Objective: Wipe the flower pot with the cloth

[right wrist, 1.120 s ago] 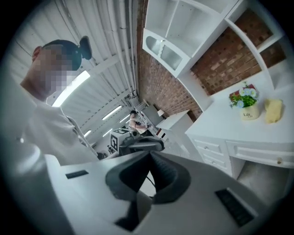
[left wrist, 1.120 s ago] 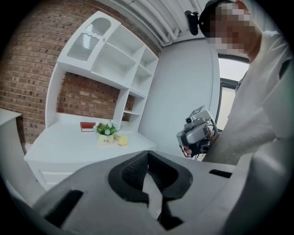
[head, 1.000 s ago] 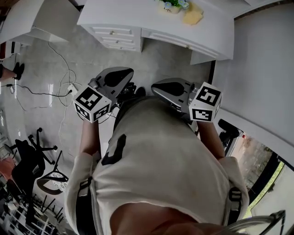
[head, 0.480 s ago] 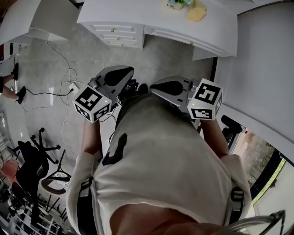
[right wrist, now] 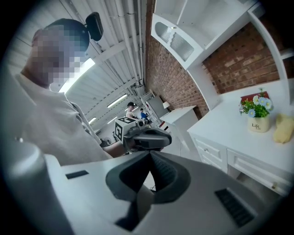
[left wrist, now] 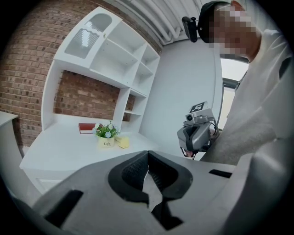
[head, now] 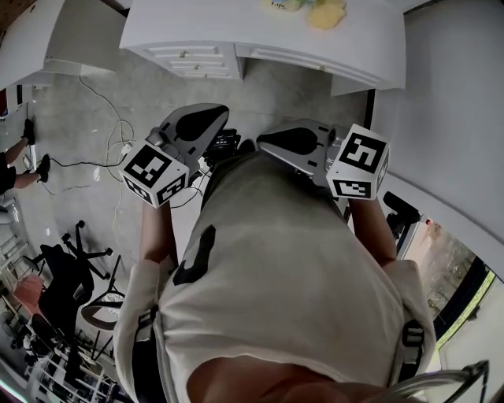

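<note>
Two grippers: left gripper and right gripper both have jaws pressed together w/ nothing betw. them. Both are held in front of the desk, well apart from it, aimed roughly toward it.
Flower pot: small pale pot w/ flowers. It stands on the desk top, right of desk centre in head view, and is untouched.
Cloth: yellow, crumpled. It lies on the desk top, further toward the desk's right end, and is not held.
Red book: lies at the rear of the desk top, against the brick wall.
Change, head view: over the last sec. the desk slides toward the top edge of the picture. The pot is now cut off by that edge, and only the cloth shows plainly.
Change, grippers: pose ahead of the torso is approx. the same. The right marker cube sits slightly higher. Jaws show no change and remain closed.
Meaning for task: judged as approach phase. The person is still repositioning rel. to the desk, w/ no contact made. Cloth pick-up is not yet done and wiping is not started.
Next req. (judgement): close in on the desk, then part one gripper's jaws before it reaches the cloth. The other gripper prob. steadies the pot, which looks light and easy to tip.
</note>
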The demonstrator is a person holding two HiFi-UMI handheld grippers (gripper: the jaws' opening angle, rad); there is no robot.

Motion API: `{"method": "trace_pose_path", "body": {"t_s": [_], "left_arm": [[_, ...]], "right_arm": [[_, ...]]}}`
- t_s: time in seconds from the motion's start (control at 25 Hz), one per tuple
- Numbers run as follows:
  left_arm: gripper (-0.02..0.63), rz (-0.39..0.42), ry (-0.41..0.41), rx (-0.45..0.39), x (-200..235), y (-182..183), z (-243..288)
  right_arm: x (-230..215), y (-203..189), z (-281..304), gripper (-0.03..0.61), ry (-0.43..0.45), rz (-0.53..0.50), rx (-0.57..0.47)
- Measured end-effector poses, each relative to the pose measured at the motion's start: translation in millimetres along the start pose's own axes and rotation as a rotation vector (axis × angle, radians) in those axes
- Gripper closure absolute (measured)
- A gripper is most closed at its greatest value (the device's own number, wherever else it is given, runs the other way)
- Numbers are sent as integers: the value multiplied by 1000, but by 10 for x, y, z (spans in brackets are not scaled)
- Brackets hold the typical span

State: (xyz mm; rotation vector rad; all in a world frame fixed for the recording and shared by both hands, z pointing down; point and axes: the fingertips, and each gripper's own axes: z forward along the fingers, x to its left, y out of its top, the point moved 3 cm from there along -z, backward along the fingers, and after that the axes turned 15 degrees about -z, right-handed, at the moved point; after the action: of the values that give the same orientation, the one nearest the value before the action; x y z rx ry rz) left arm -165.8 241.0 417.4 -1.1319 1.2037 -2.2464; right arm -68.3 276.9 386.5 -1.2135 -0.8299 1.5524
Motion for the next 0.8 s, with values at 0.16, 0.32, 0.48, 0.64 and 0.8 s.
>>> {"method": "trace_pose_path", "body": {"t_s": [0.16,0.32,0.48,0.64,0.8], "left_arm": [[592,3,25,1,-4,94,154],[592,-2,51,9,-37,115,318],[593,-12,88,7,-56,145,409],[593,-21,112,13,-76,160,501],[594,-18,115,19,-112,176,662]], "right_arm": [[-188,7,-139,571,3,38,-10],[-338,-13,-275,571,26,60,-24],[-459,-5,-375,571,50,68,-22],[-573,-7,-492,571,57,89,-33],[-684,-57,-625,571,53,110,-41]]}}
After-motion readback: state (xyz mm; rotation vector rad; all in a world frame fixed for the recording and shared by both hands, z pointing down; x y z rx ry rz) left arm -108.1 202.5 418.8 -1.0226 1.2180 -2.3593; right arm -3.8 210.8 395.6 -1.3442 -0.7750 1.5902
